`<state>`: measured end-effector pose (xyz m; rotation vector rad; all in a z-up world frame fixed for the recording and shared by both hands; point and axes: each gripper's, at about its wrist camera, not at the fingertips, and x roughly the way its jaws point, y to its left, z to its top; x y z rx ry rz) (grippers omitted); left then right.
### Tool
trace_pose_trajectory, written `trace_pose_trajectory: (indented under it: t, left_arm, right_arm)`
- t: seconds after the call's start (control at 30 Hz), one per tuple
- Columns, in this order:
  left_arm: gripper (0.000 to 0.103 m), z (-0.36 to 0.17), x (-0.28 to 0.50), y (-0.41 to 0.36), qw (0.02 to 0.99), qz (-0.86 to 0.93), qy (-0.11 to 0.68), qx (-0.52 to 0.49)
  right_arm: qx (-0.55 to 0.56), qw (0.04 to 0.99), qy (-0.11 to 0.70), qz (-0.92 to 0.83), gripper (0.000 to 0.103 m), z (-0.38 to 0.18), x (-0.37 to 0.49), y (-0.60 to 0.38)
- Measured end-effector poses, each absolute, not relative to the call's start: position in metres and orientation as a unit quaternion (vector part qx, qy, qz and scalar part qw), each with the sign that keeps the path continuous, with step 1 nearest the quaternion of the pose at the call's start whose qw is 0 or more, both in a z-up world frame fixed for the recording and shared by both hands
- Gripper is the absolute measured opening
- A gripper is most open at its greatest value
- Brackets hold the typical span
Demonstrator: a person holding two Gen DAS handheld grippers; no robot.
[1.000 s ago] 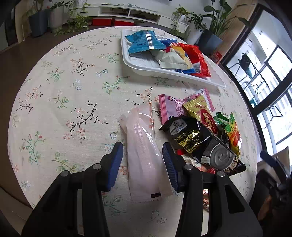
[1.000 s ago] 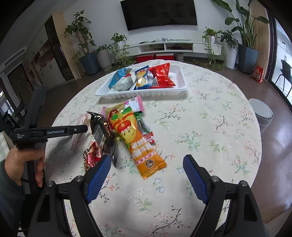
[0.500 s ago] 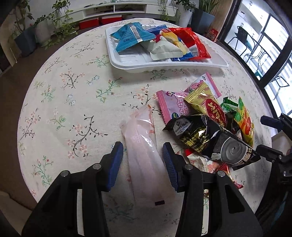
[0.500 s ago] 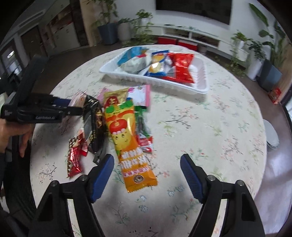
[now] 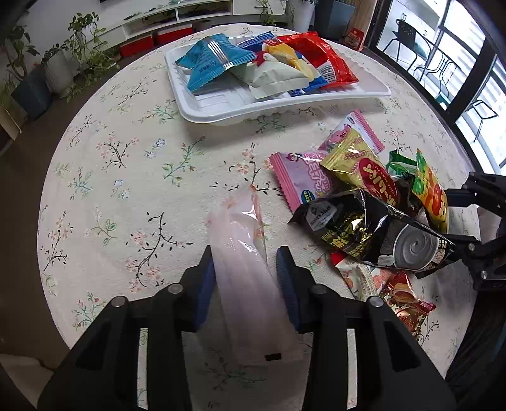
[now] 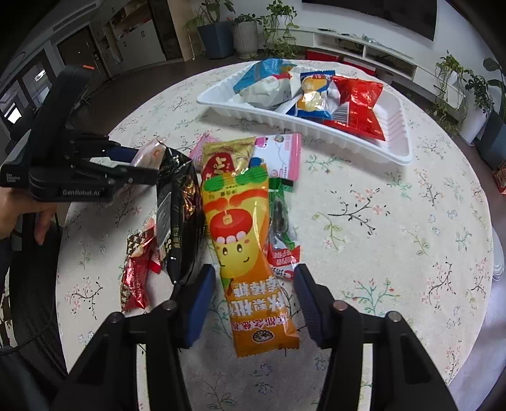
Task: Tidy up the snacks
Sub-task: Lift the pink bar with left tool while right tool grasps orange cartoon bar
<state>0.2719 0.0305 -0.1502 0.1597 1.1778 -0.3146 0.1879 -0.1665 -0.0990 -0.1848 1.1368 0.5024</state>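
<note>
A white tray (image 5: 221, 109) at the far side of the round table holds several snack packs; it also shows in the right wrist view (image 6: 319, 126). My left gripper (image 5: 246, 272) is shut on a pale pink translucent packet (image 5: 243, 253) that runs out ahead between its pads. My right gripper (image 6: 253, 294) is open and straddles a long orange packet (image 6: 249, 253) lying on the cloth, without touching it. A black packet (image 5: 370, 230) lies right of the pink one, also seen in the right wrist view (image 6: 180, 215).
A heap of loose snacks lies beside the black packet: pink (image 5: 303, 180), gold-red (image 5: 363, 170), green (image 6: 281, 221) and red (image 6: 136, 268) packs. The left gripper body (image 6: 72, 167) and a hand show at the left. Plants and a TV shelf (image 5: 177, 19) stand behind the table.
My left gripper has closed in on the pale pink packet. My right gripper has moved forward and narrowed, so its fingers now straddle the orange packet.
</note>
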Motion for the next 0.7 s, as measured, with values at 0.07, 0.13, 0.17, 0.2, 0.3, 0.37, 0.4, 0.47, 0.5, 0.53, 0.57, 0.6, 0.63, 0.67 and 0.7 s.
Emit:
trace_pose_trajectory:
  t: [0.07, 0.13, 0.17, 0.2, 0.3, 0.37, 0.4, 0.47, 0.5, 0.53, 0.57, 0.6, 0.63, 0.67, 0.7]
  left_arm:
    - [0.031, -0.15, 0.273, 0.031, 0.815, -0.149, 0.554, 0.077]
    - [0.03, -0.15, 0.274, 0.032, 0.815, -0.149, 0.554, 0.08]
    - [0.028, -0.15, 0.272, 0.033, 0.815, -0.147, 0.554, 0.081]
    - [0.028, -0.15, 0.272, 0.034, 0.815, -0.147, 0.554, 0.08]
    - [0.028, -0.15, 0.271, 0.034, 0.814, -0.149, 0.556, 0.083]
    - [0.028, -0.15, 0.271, 0.034, 0.812, -0.147, 0.558, 0.09]
    - [0.028, -0.15, 0.272, 0.034, 0.811, -0.144, 0.559, 0.094]
    - [0.029, -0.15, 0.272, 0.036, 0.812, -0.131, 0.559, 0.099]
    - [0.029, -0.15, 0.271, 0.037, 0.814, -0.126, 0.558, 0.1]
    - [0.028, -0.15, 0.271, 0.038, 0.815, -0.125, 0.557, 0.099]
    - [0.028, -0.15, 0.27, 0.038, 0.816, -0.126, 0.556, 0.098]
    - [0.028, -0.15, 0.269, 0.039, 0.816, -0.127, 0.555, 0.099]
    - [0.027, -0.15, 0.268, 0.04, 0.815, -0.13, 0.556, 0.096]
    - [0.025, -0.15, 0.268, 0.041, 0.814, -0.135, 0.557, 0.092]
    - [0.024, -0.15, 0.267, 0.043, 0.813, -0.138, 0.558, 0.088]
  right_arm:
    - [-0.085, 0.809, 0.532, 0.235, 0.048, -0.1, 0.189, -0.167]
    - [-0.083, 0.808, 0.533, 0.237, 0.045, -0.1, 0.19, -0.166]
    - [-0.085, 0.807, 0.534, 0.239, 0.04, -0.101, 0.19, -0.165]
    - [-0.085, 0.806, 0.534, 0.24, 0.039, -0.101, 0.191, -0.164]
    - [-0.087, 0.805, 0.535, 0.242, 0.038, -0.101, 0.19, -0.164]
    - [-0.087, 0.805, 0.534, 0.242, 0.038, -0.1, 0.189, -0.163]
    - [-0.087, 0.805, 0.534, 0.242, 0.038, -0.1, 0.189, -0.164]
    - [-0.088, 0.806, 0.533, 0.242, 0.038, -0.099, 0.188, -0.163]
    - [-0.088, 0.806, 0.533, 0.242, 0.038, -0.099, 0.187, -0.163]
    - [-0.088, 0.806, 0.533, 0.242, 0.038, -0.099, 0.187, -0.163]
    - [-0.087, 0.806, 0.533, 0.241, 0.036, -0.099, 0.186, -0.163]
    - [-0.087, 0.806, 0.533, 0.24, 0.035, -0.099, 0.186, -0.164]
    - [-0.086, 0.807, 0.533, 0.24, 0.034, -0.099, 0.185, -0.165]
    - [-0.083, 0.807, 0.534, 0.239, 0.03, -0.099, 0.185, -0.166]
    - [-0.081, 0.808, 0.534, 0.237, 0.027, -0.098, 0.184, -0.167]
